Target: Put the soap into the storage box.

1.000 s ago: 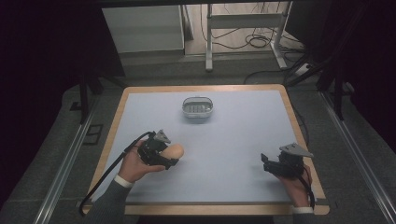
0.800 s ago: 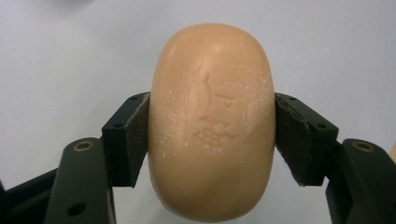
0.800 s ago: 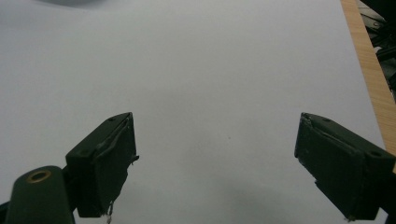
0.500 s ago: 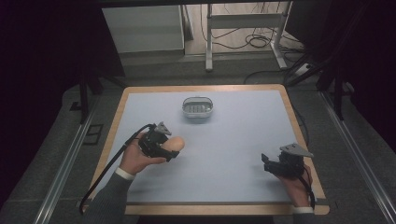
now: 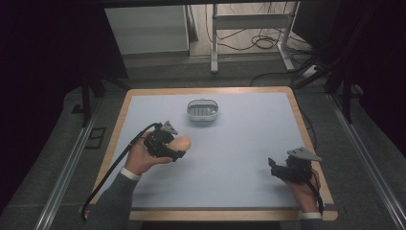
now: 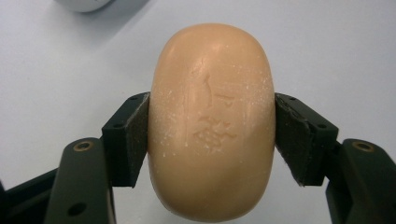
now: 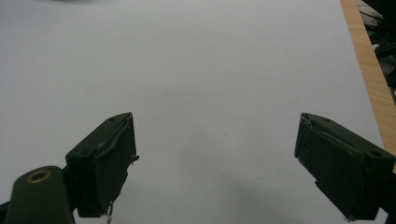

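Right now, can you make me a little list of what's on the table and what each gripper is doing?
Table: wood-edged table with a pale top
Held thing: peach bar of soap, stamped on its face
Left gripper: shut on the soap, one jaw on each side
Right gripper: open, holding nothing, near the table's right edge
Far middle: small white soap dish, nothing on it

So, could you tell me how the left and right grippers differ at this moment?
The left gripper is shut on a tan soap bar; the right gripper is open and holds nothing. The left is lifted off the table toward the middle; the right sits near the table's right edge. Both have black jaws.
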Motion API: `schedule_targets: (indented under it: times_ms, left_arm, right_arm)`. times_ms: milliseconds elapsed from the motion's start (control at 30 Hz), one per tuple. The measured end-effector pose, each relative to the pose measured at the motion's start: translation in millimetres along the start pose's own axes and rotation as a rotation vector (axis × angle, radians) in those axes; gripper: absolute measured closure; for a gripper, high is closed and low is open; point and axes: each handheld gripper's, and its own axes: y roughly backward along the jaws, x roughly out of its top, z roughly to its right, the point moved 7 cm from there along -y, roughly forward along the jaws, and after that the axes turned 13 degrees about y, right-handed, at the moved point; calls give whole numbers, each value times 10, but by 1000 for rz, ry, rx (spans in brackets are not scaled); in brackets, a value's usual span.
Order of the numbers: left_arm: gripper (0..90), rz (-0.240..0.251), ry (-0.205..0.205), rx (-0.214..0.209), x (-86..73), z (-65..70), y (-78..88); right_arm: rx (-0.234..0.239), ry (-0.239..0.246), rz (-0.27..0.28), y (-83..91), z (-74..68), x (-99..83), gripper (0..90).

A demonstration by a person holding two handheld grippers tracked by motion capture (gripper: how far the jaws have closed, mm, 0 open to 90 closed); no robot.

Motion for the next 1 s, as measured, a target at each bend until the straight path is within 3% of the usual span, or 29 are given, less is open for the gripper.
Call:
schedule_targets:
  times_ms: [333,1000]
  left_arm:
    - [324,1,-16,-2,198,-36,5]
    - [324,-8,-22,18,396,-158,-33]
  right_arm:
    - [-1,-1,1,4,8,1,125]
    - [-4,-6,1,4,31,-12,125]
